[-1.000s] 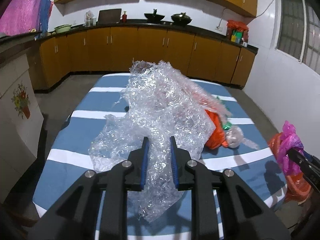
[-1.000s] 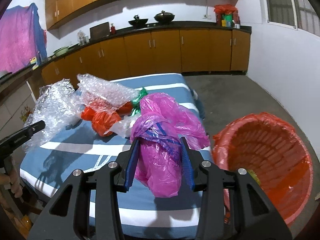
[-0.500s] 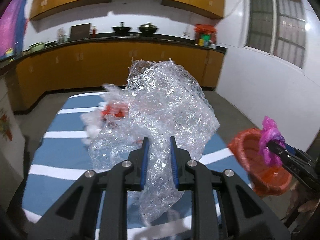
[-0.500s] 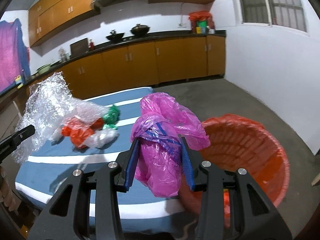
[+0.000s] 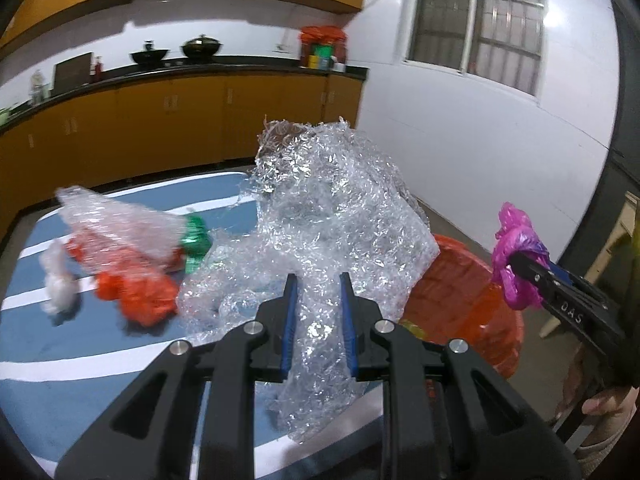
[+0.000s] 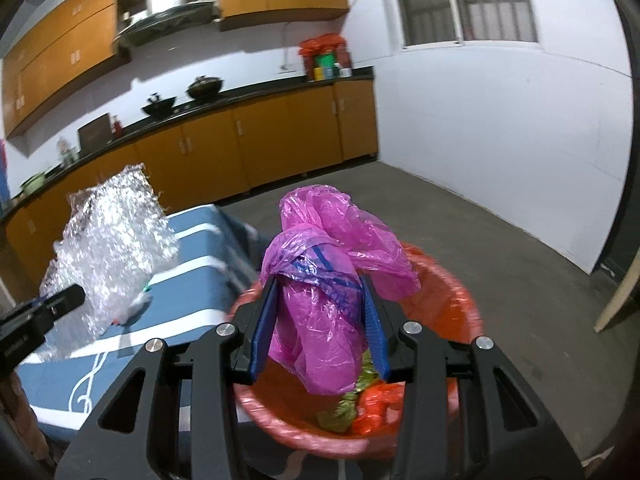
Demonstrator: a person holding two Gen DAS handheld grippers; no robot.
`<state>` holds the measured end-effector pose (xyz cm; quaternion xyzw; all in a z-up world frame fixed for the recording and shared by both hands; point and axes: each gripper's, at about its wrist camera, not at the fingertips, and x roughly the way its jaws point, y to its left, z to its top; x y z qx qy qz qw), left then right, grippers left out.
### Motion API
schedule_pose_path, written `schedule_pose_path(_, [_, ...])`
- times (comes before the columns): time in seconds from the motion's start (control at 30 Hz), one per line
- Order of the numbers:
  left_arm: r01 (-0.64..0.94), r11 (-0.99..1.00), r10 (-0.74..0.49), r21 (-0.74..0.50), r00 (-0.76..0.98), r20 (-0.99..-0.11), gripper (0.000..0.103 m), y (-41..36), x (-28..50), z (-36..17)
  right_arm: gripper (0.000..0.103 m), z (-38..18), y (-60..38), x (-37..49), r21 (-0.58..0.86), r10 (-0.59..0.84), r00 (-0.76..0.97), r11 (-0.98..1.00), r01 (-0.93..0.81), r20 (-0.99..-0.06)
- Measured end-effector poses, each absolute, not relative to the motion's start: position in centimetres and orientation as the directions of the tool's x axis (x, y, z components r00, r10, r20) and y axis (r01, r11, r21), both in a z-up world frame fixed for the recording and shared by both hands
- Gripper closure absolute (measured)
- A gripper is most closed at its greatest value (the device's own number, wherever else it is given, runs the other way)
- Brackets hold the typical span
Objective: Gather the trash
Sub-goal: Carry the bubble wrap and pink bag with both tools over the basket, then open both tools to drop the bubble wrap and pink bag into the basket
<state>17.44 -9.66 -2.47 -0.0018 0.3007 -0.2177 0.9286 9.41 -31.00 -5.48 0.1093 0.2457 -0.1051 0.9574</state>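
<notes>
Pink bag [image 6: 320, 304] is hanging over basket [image 6: 452, 300], right fingers [image 6: 372, 320] clamping it; left gripper [image 5: 316, 312] is clamping wrap [image 5: 328, 216]. Release centrally.

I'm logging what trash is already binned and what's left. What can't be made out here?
- Orange bin contents: right wrist view, mostly hidden behind the pink plastic bag in the right claw.
- Trash on the striped table: left wrist view, motion-blurred and partly hidden by the bubble wrap in the left claw.
</notes>
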Motion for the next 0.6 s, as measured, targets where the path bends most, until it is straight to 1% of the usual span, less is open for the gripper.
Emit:
schedule_pose_path(0.27, [0.495,0.856,-0.480,-0.149,0.653,-0.586,0.082,-14.6,18.4,-4.0,0.062,-6.3,-33.7,9.0,0.183,-0.190,0.842,0.930,0.320,-0.505])
schedule_pose_path(0.6, [0.545,0.821,-0.516,-0.167,0.585,-0.625,0.082,-18.7,19.8,-6.1,0.061,-7.1,-36.0,9.3,0.230,-0.195,0.833,0.906,0.355,-0.517])
